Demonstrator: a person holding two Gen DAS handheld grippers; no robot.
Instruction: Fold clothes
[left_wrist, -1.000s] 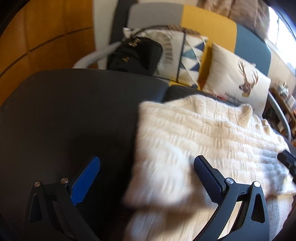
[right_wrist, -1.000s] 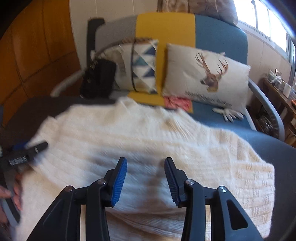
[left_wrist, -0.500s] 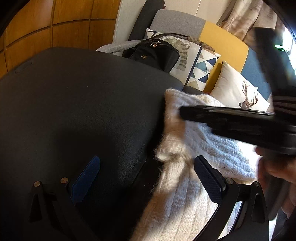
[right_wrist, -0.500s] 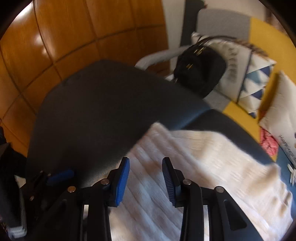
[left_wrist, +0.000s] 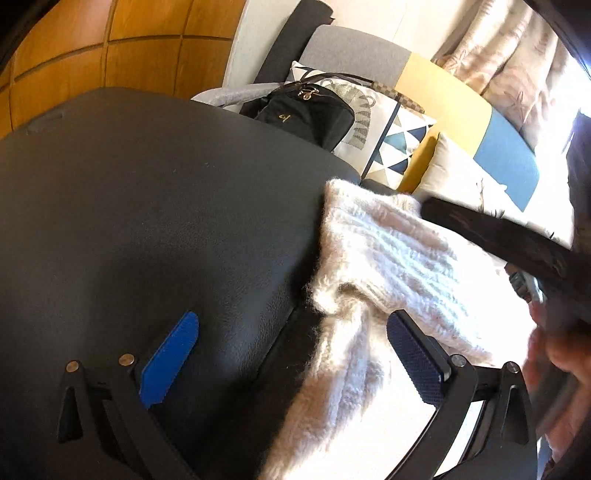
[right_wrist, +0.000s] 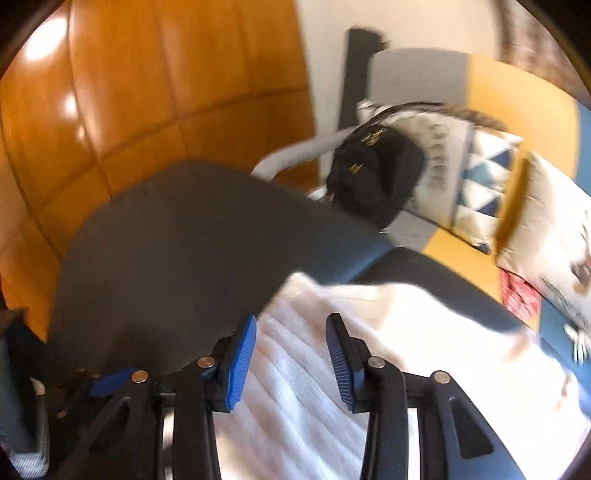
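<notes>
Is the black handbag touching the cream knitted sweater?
Apart. The left wrist view shows bare dark tabletop between the black handbag and the cream knitted sweater.

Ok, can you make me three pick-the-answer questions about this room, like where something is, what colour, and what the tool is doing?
1. Where does the fluffy cream knitted sweater lie?
A on the black padded surface
B on the floor
C in the bag

2. What colour are the left tool pads?
A red
B blue
C green

3. What is the left tool doing?
A squeezing the sweater
B standing wide open
C holding the black handbag

Answers: 1 A, the sweater spreads over the dark top. 2 B, both pads show blue. 3 B, its fingers stand far apart and grip nothing.
</notes>
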